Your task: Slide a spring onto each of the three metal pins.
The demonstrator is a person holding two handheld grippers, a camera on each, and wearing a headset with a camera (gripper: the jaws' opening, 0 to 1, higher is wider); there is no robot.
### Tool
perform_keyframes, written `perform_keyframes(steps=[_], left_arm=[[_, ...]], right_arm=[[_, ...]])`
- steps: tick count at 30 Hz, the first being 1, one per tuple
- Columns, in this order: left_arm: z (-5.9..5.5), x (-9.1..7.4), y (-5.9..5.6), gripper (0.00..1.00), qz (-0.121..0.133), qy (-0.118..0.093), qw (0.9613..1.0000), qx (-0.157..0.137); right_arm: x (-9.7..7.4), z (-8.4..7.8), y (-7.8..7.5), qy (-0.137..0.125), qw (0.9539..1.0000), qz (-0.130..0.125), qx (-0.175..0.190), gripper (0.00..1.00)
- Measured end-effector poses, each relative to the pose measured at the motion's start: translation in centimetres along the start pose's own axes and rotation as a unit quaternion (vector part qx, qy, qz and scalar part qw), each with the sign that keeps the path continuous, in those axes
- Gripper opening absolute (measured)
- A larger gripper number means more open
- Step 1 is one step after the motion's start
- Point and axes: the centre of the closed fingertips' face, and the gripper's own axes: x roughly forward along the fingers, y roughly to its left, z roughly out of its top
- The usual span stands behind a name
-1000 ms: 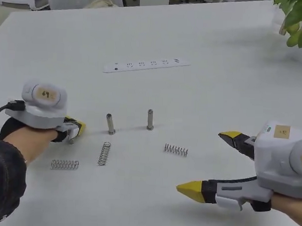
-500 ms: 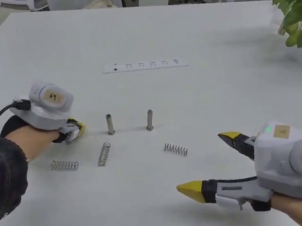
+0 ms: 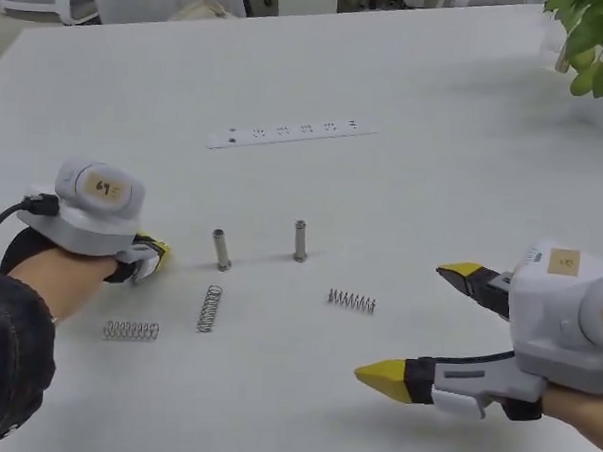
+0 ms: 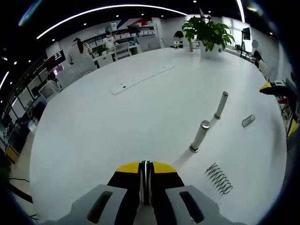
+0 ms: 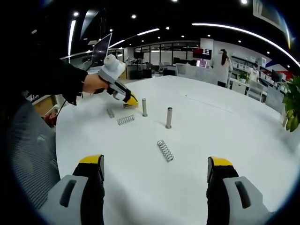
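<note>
Our right gripper [image 3: 417, 321] hangs spread wide by the table's [image 3: 273, 415] near edge. We should pinch the nearest spring [image 3: 352, 300] mid-length, gently, leaving its bore free for an upright pin [image 3: 300, 240]. Our left gripper [image 4: 146, 165] is clenched on a thin metal piece [image 4: 146, 180], likely the third pin. The white top looks smooth, with a power strip [image 3: 291, 133] farther back and an open office beyond.

My table [image 3: 465, 143]: pin [image 3: 220, 250] and pin [image 3: 300, 240] upright mid-table; spring [image 3: 351, 301] at their 4 o'clock, spring [image 3: 209, 308] at 7, spring [image 3: 131, 330] at 8; power strip [image 3: 291, 132] at 12.
</note>
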Motion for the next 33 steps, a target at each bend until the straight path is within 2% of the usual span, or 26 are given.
perform_keyframes(steps=[18, 33], left_arm=[[1.1, -2.8, 0.5, 0.0, 0.007, -0.024, 0.9997, -0.001], [0.7, -3.9, 0.9, 0.0, 0.01, -0.03, 0.9993, -0.017]], right_arm=[[-0.2, 1.1, 0.6, -0.008, 0.9998, 0.003, -0.016, 0.9], [-0.4, 1.5, 0.9, -0.008, 0.9996, 0.003, -0.027, 0.9]])
